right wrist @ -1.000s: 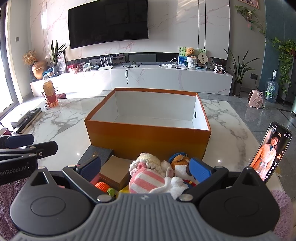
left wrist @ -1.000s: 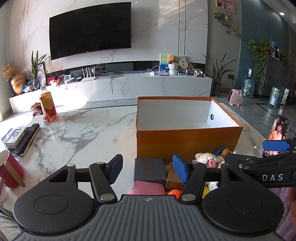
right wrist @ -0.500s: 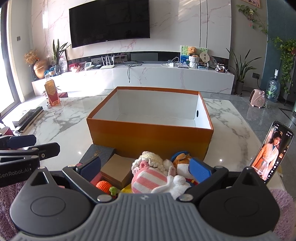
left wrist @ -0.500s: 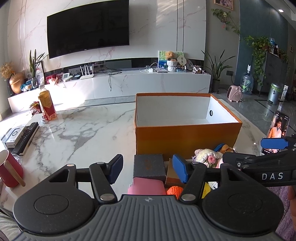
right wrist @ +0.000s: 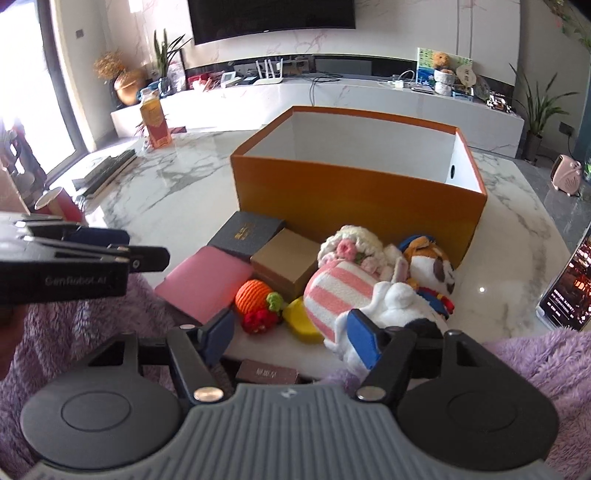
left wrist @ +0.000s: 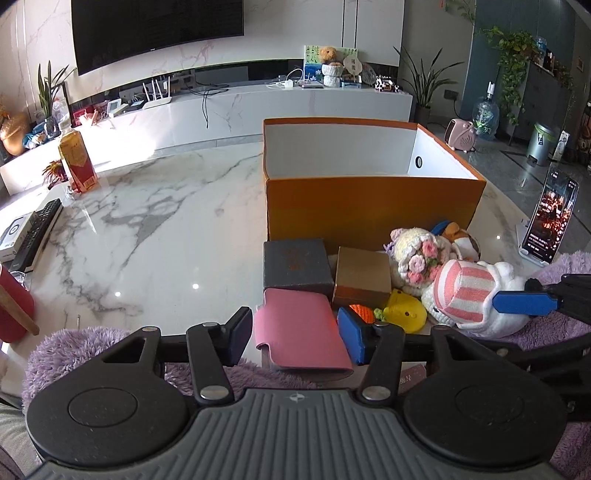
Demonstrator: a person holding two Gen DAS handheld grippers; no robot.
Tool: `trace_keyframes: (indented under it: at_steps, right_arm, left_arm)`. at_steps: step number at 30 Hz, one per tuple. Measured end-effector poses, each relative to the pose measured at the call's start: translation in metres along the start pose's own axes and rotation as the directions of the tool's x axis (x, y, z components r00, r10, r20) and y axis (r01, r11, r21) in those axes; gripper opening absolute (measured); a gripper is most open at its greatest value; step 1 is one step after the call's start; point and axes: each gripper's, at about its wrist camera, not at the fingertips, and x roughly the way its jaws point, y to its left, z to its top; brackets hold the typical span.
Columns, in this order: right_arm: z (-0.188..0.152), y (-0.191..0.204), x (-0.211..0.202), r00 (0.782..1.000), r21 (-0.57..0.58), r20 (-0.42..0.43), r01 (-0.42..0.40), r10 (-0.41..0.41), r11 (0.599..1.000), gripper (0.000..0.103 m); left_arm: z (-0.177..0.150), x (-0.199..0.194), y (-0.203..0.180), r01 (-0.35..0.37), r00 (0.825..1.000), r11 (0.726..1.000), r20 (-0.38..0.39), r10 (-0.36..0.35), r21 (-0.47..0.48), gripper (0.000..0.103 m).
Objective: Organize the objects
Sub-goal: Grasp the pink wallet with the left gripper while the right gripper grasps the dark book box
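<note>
Box (right wrist: 354, 192): orange outside, white inside, lid off.
Left gripper (left wrist: 295, 332): jaws closing, astride pink wallet (left wrist: 301, 332), unclamped.
Right gripper (right wrist: 291, 332): closing, empty.
Marking: "GenRobot.AI".

Marble wall (left wrist: 295, 29) with black TV (left wrist: 155, 26), long white media console (left wrist: 258, 103), potted plants (left wrist: 424, 85), grey tiled floor (left wrist: 517, 162), sunlit window (right wrist: 22, 74).
</note>
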Motion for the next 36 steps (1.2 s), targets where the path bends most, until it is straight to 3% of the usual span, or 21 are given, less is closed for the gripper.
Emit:
trace_keyframes:
  at_steps: [1,5,11,17,26,33,36]
  right_arm:
    - [-0.003,0.004,0.001,1.0,-0.013,-0.015,-0.006,0.006,1.0,0.07]
    - [-0.015,0.013,0.005,0.995,0.011,-0.076,-0.062,0.062,0.998,0.053]
    - [-0.022,0.013,0.028,0.989,0.046,-0.141,-0.037,0.043,0.998,0.055]
    - [-0.025,0.01,0.063,0.967,0.115,-0.244,-0.047,0.074,0.992,0.062]
    - [-0.03,0.018,0.094,0.952,0.096,-0.305,0.028,0.003,0.995,0.074]
    - [-0.03,0.017,0.109,0.953,0.119,-0.298,0.09,-0.051,0.989,0.072]
    - [-0.03,0.016,0.11,0.953,0.133,-0.299,0.091,-0.048,0.987,0.063]
  left_arm:
    - [-0.001,0.0,-0.001,0.002,1.0,1.0,-0.006,-0.002,0.004,0.061]
    - [-0.002,0.0,-0.001,0.007,1.0,1.0,-0.011,-0.007,0.015,0.061]
    - [-0.006,0.006,-0.003,0.015,0.999,0.999,-0.044,-0.014,0.031,0.061]
    - [-0.011,0.014,-0.001,0.012,0.996,0.999,-0.084,-0.01,0.03,0.064]
    - [-0.011,0.021,0.005,0.008,0.995,1.0,-0.099,-0.007,0.005,0.069]
    - [-0.011,0.021,0.004,0.025,0.996,1.0,-0.085,-0.025,0.001,0.074]
    - [-0.011,0.022,0.003,0.029,0.996,1.0,-0.089,-0.028,0.001,0.076]
